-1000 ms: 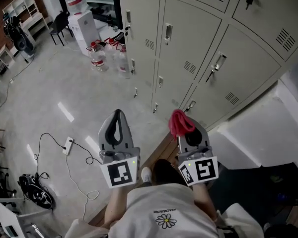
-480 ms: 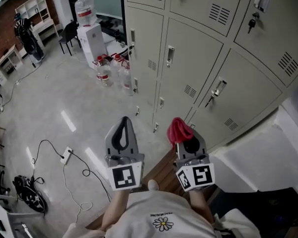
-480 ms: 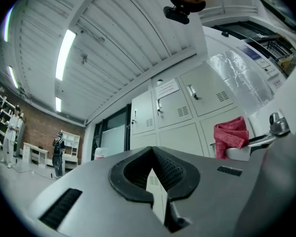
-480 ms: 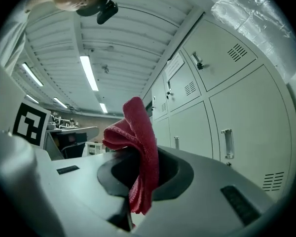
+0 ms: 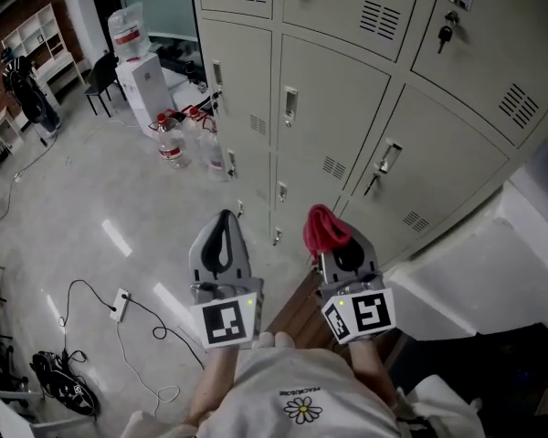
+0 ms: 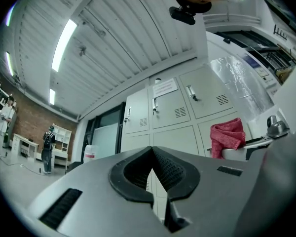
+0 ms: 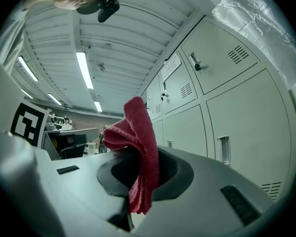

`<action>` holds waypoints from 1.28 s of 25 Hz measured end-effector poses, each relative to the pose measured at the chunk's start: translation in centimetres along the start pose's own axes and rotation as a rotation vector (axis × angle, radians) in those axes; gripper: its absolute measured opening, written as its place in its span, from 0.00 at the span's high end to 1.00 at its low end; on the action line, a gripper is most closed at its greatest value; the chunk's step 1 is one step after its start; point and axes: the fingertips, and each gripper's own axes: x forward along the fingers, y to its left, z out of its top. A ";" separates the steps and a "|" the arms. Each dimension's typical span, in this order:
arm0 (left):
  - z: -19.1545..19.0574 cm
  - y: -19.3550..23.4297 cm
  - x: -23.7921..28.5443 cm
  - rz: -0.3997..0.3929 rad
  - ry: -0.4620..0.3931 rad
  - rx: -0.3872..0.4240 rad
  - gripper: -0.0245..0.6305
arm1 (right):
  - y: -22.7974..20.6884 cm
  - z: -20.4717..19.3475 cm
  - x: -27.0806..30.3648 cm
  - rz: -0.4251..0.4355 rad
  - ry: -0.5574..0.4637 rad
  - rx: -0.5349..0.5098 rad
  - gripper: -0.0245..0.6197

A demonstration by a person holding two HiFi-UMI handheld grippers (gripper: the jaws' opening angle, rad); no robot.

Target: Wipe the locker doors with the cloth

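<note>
Beige locker doors (image 5: pixel 333 117) fill the upper right of the frame. At left is glossy grey floor (image 5: pixel 64 208) with water bottles (image 5: pixel 169 144). The right gripper (image 5: pixel 333 243) pinches the red cloth (image 5: pixel 323 226), which hides its tips, clear of the doors. The left gripper (image 5: pixel 224 219) is closed on nothing. The lower right corner is too dark to read.

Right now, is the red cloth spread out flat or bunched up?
Bunched up. The red cloth is pinched between the jaws of the right gripper, and its folds sit crumpled above them; no part lies flat.
</note>
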 end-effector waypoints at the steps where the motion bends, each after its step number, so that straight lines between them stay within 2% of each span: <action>1: 0.0 0.0 0.2 -0.005 0.000 -0.004 0.94 | 0.0 0.2 0.1 -0.003 -0.002 -0.007 0.92; 4: -0.2 0.2 0.6 -0.025 0.004 -0.014 0.94 | -0.3 0.8 0.1 -0.027 -0.010 -0.019 0.92; 8: -0.3 -0.9 2.0 -0.092 0.010 -0.017 0.94 | -2.3 1.8 -1.0 -0.122 -0.020 -0.041 0.92; 14: 0.8 -6.5 5.2 -0.289 -0.015 -0.069 0.94 | -6.7 3.2 -4.3 -0.327 -0.021 -0.076 0.92; 23: 2.9 -15.2 7.9 -0.544 -0.067 -0.089 0.94 | -12.0 4.7 -11.2 -0.610 -0.010 -0.104 0.92; 27: 3.5 -17.5 8.3 -0.607 -0.082 -0.104 0.94 | -13.2 5.4 -12.8 -0.670 -0.017 -0.119 0.92; 32: 4.0 -18.3 9.1 -0.632 -0.090 -0.113 0.94 | -14.2 5.8 -13.1 -0.692 -0.021 -0.139 0.92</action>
